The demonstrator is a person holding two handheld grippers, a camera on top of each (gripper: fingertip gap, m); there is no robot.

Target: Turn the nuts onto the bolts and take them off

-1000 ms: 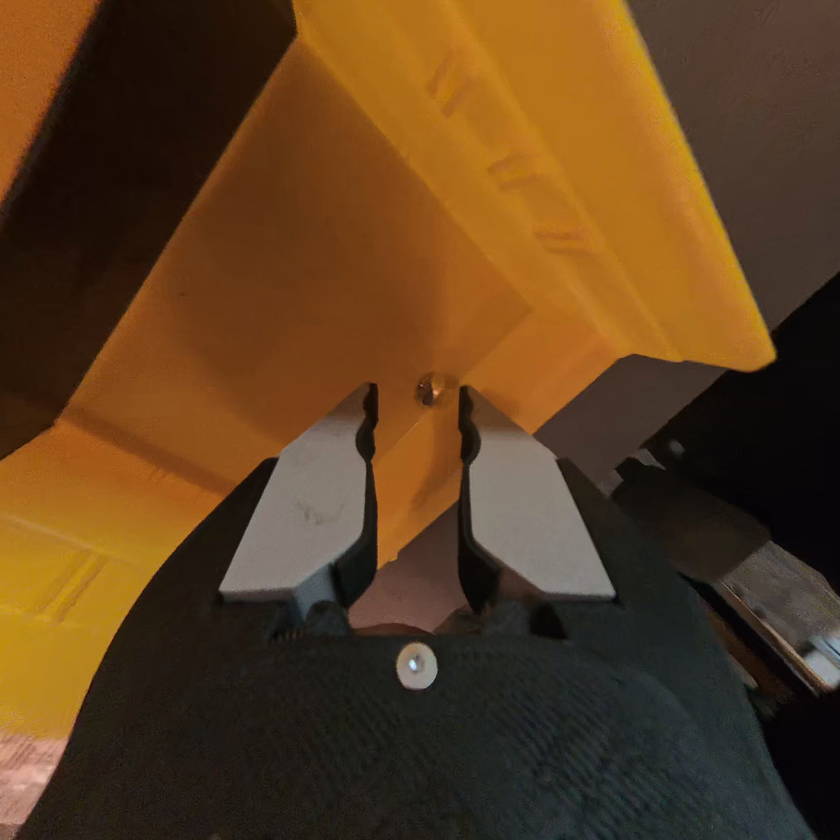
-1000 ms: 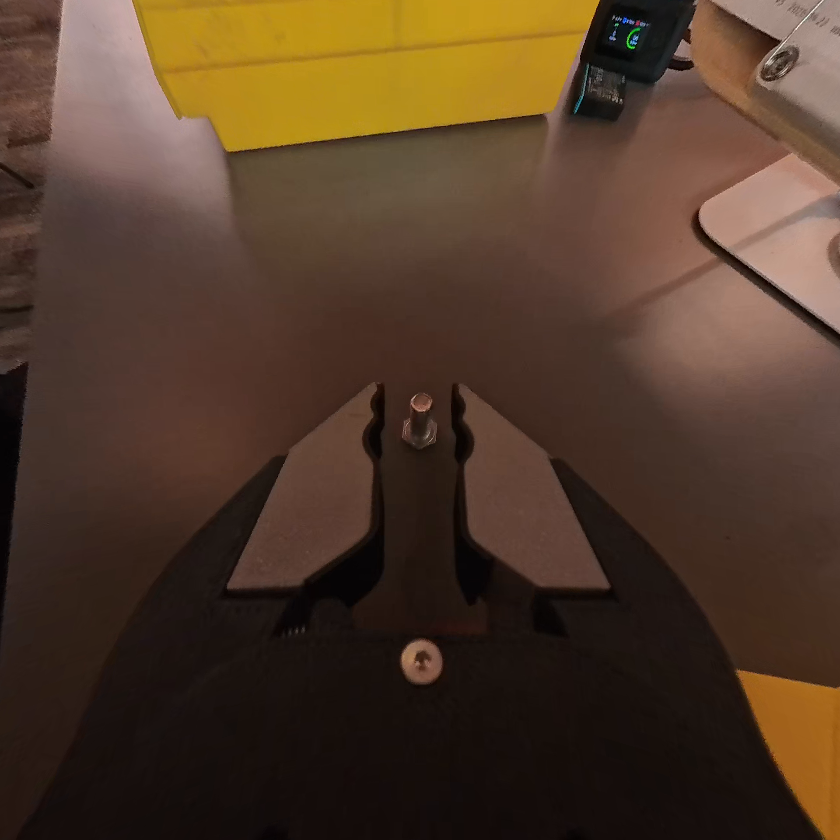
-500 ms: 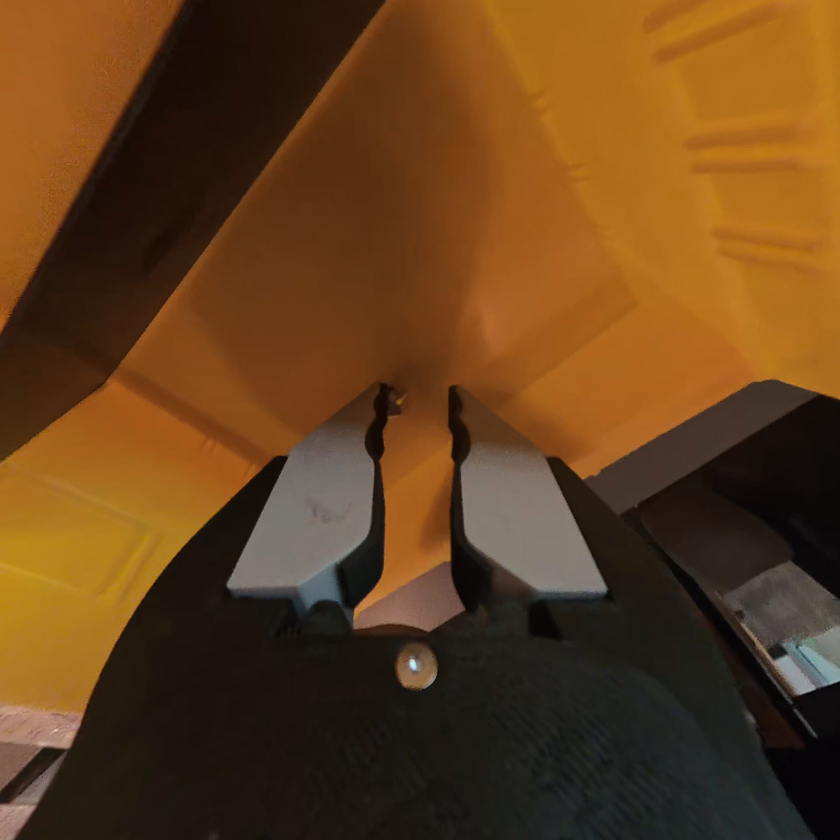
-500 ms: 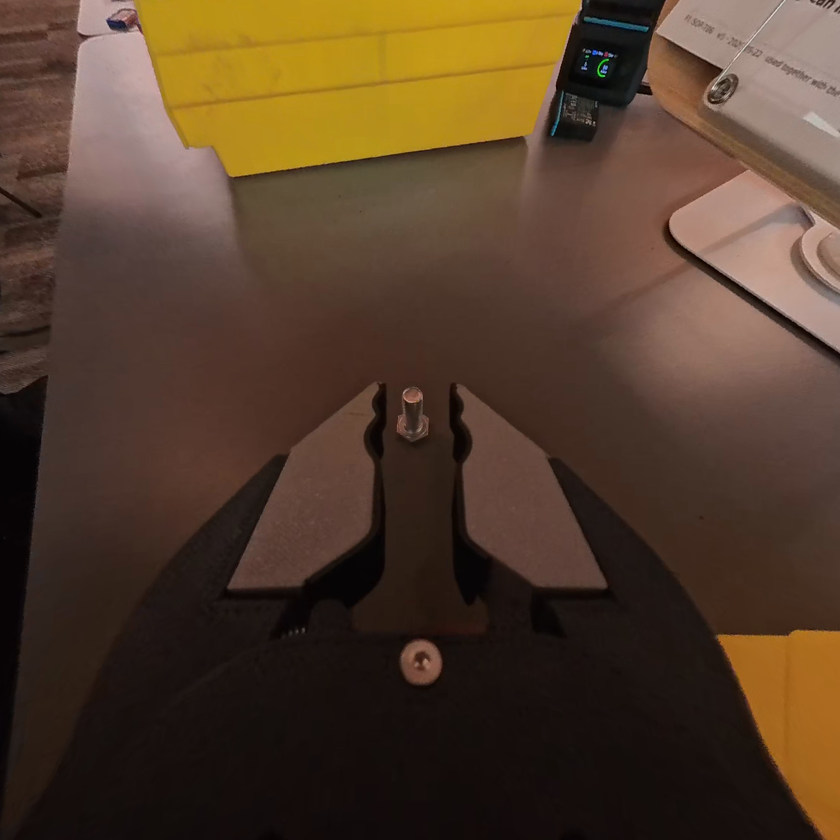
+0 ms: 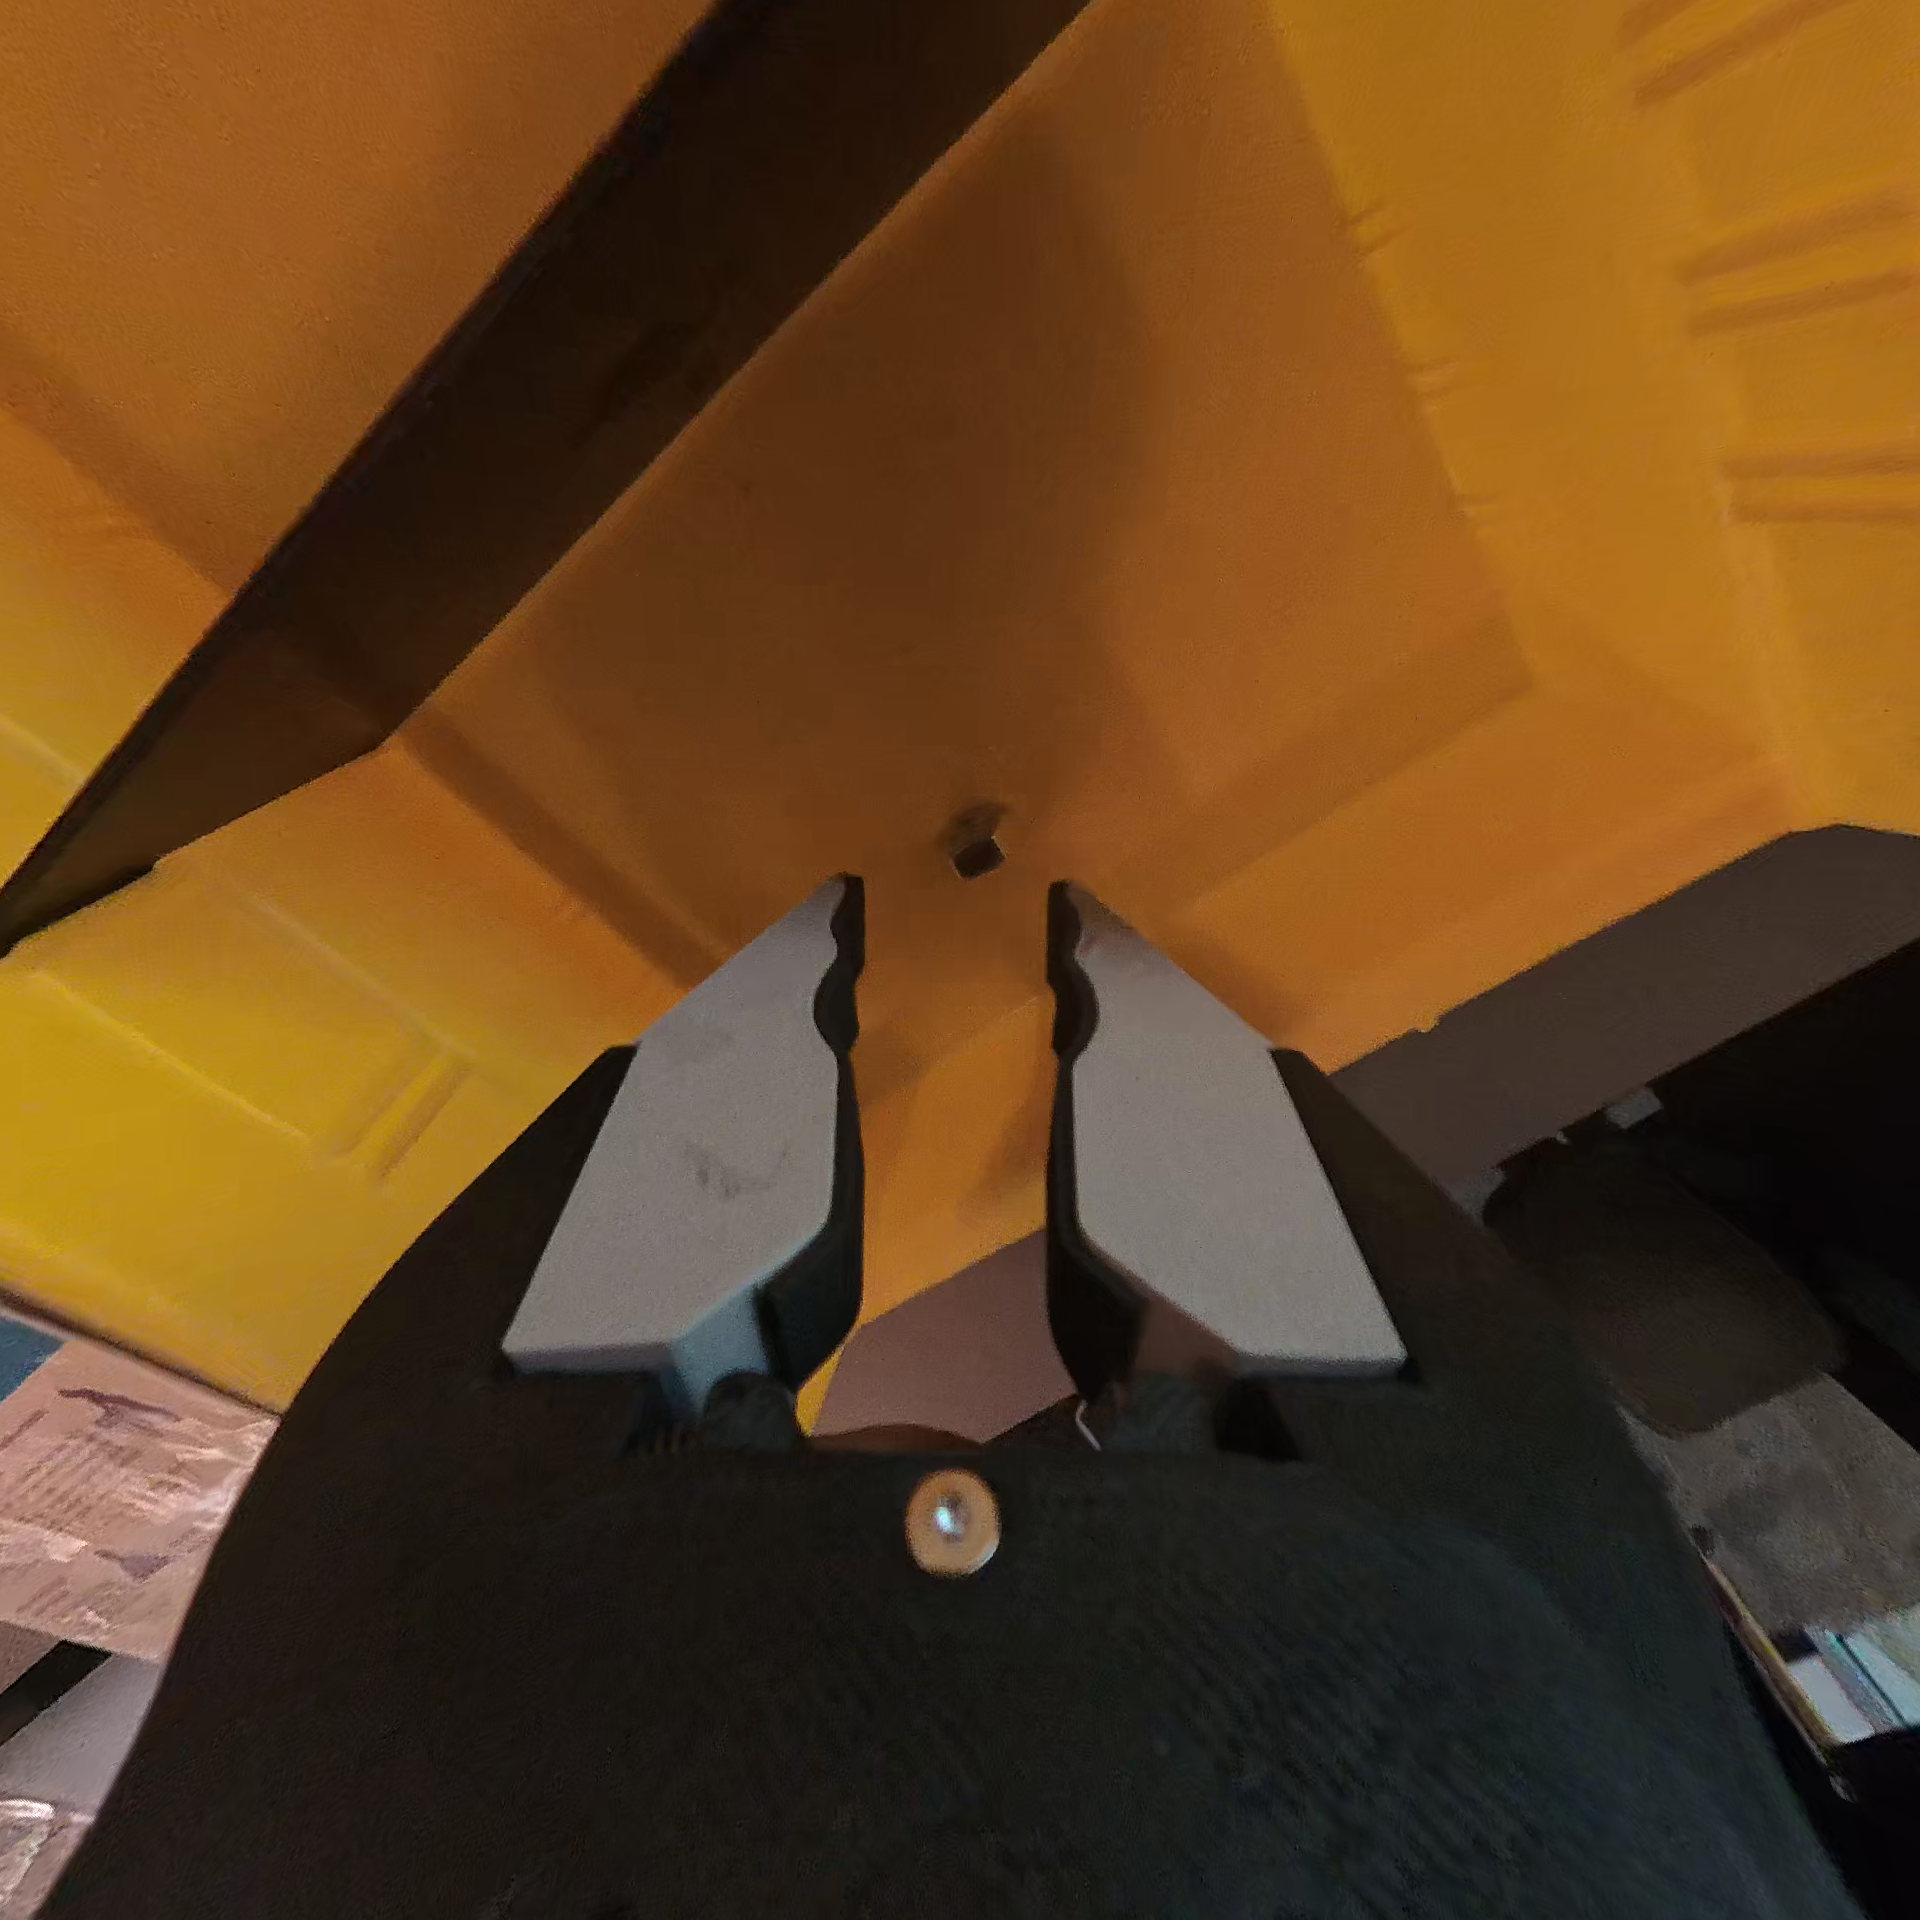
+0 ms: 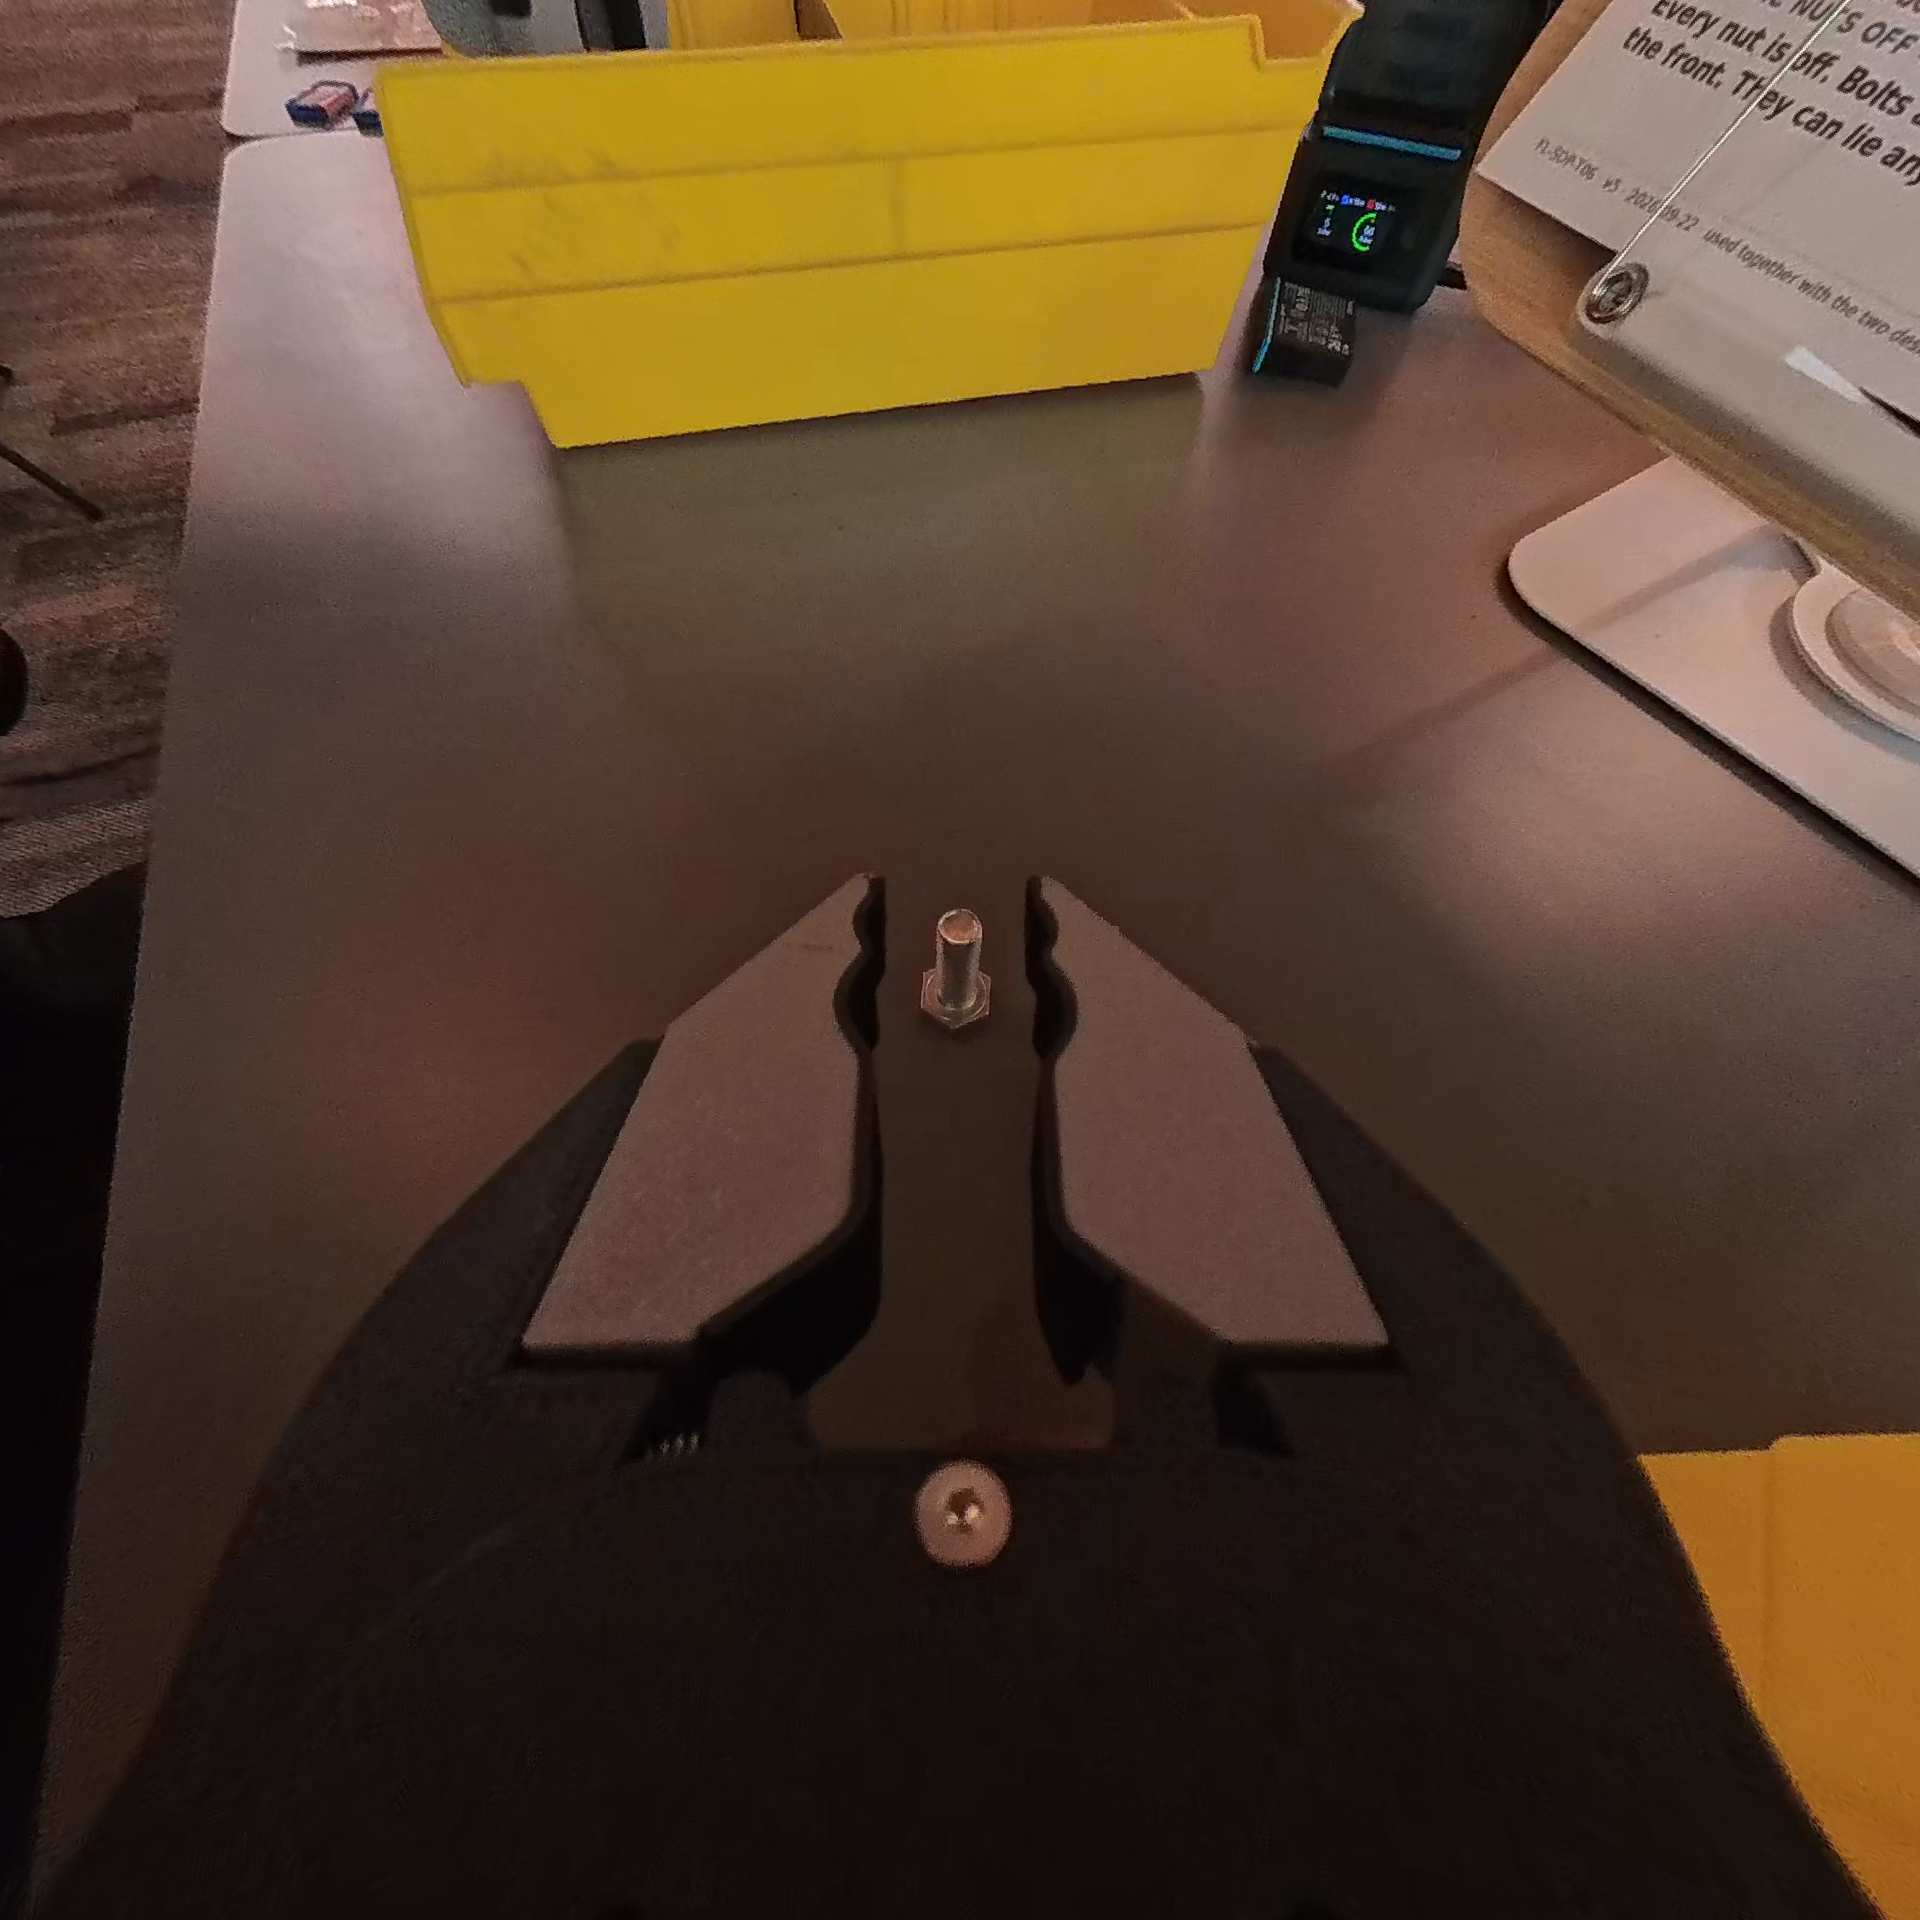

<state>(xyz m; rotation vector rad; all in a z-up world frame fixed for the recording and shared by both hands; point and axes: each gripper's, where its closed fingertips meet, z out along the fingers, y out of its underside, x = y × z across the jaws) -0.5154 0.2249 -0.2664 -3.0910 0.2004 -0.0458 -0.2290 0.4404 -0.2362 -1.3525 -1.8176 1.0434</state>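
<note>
Bolt on desk between right claw fingers; nut in bin ahead of left claw.

The bolt [image 6: 956, 971] stands head-down on the desk [image 6: 727, 675]. Behind it sits a bin [image 6: 831, 239], a small device [image 6: 1351, 229] to its right. The nut [image 5: 974, 842] lies on a tray floor [image 5: 935, 520].

Your left wrist camera is peering close into a yellow bin [image 5: 935, 520]. Your right one is looking along the table [image 6: 1039, 675] toward another yellow bin [image 6: 831, 239], farther off.

a white printed sheet [image 6: 1766, 135] stands clipped on a stand at right; a small black device [image 6: 1351, 223] beside the yellow bin [image 6: 831, 239] shows coloured screen figures.
</note>
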